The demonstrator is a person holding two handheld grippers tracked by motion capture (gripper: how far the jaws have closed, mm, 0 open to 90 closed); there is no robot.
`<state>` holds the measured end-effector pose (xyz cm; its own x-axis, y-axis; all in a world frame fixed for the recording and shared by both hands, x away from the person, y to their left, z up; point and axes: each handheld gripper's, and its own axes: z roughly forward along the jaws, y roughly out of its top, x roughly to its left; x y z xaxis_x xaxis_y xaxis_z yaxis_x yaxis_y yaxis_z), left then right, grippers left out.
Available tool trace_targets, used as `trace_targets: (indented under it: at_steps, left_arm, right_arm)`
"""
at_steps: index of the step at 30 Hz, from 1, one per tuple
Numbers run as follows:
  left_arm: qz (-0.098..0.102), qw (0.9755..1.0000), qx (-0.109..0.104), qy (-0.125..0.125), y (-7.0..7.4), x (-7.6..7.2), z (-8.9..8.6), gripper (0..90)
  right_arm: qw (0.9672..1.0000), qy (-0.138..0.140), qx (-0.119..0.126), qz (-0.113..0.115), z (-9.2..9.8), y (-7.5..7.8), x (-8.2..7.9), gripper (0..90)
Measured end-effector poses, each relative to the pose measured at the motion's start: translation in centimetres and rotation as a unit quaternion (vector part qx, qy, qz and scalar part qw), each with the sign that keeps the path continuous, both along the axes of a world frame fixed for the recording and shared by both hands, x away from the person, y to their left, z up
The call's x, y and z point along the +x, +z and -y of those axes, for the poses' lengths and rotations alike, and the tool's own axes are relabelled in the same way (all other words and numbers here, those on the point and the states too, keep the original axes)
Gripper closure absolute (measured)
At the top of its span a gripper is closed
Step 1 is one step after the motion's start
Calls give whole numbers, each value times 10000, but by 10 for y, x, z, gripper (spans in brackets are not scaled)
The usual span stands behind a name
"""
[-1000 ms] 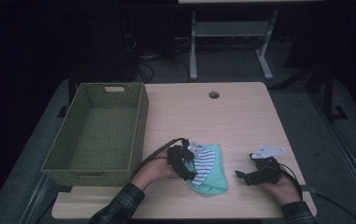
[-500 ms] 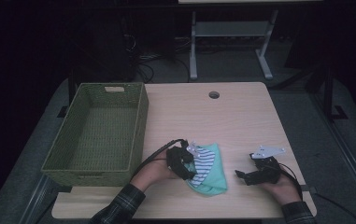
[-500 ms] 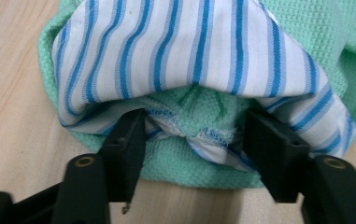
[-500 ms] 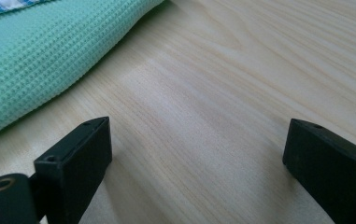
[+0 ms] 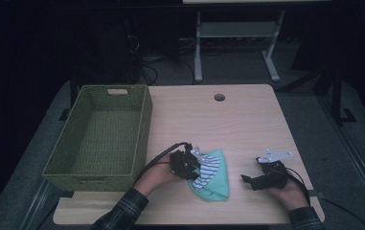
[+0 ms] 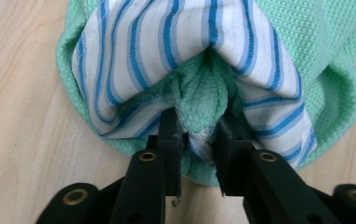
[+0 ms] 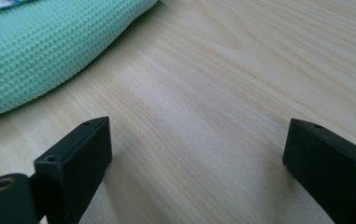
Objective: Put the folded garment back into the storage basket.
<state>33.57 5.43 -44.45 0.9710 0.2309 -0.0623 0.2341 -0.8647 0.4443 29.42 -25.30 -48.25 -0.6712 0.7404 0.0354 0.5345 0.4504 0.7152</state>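
A mint-green waffle-weave cloth [image 5: 216, 179] with a white, blue-striped lining [image 6: 133, 56] is seen bunched at lower centre of the high view, on the pale wooden table [image 5: 228, 124]. The left gripper [image 6: 198, 140] has just been closing; a green fold is pinched between its narrow jaws. The right gripper [image 7: 199, 154] is held wide, empty, over bare wood.

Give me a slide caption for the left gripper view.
Left claw pinching a green fold of the cloth bundle on the wooden table.
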Motion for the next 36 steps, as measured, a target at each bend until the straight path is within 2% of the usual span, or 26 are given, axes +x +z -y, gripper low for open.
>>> trace_targets:
  at_steps: [6,16,23,30,36]
  left_arm:
    - [-2,10000,42,87,2,0,2,774]
    - [-78,9991,-322,250,19,2,-5,776]
    - [-124,9974,-555,453,33,5,-12,776]
    - [-114,9961,-686,540,44,6,-16,775]
    - [-114,9950,-806,586,60,10,-21,775]
  right_arm:
    - [10000,3,-2,5,0,0,0,77]
    - [10000,9,-7,17,0,0,0,76]
    - [10000,5,-4,11,0,0,0,76]
    - [10000,-15,4,-23,0,0,0,76]
    - [10000,-17,4,-17,0,0,0,76]
